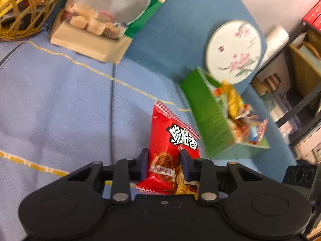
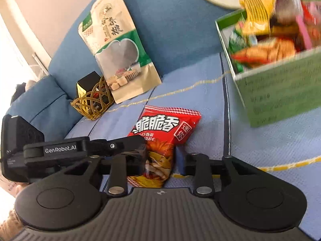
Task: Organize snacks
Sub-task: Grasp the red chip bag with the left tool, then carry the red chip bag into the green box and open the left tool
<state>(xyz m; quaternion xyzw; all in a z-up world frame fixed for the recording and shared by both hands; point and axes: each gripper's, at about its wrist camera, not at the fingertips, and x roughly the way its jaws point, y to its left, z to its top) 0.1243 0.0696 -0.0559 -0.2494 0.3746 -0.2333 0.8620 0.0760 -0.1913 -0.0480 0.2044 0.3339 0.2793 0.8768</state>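
Note:
A red snack packet [image 1: 172,146] with white Chinese lettering sits between the jaws of my left gripper [image 1: 164,160], which is shut on its lower half. In the right wrist view the same red packet [image 2: 166,128] is over the blue sofa seat, with the left gripper [image 2: 128,146] clamping it from the left. My right gripper [image 2: 160,160] is open around the packet's bottom end without squeezing it. A green box [image 1: 206,118] full of mixed snacks stands to the right; it also shows in the right wrist view [image 2: 280,92].
A large beige and green snack bag [image 2: 118,46] leans on the sofa back. A woven wire basket [image 2: 94,102] with small packs sits beside it. A round floral tin [image 1: 234,50] leans behind the green box. Shelves [image 1: 301,80] stand at the right.

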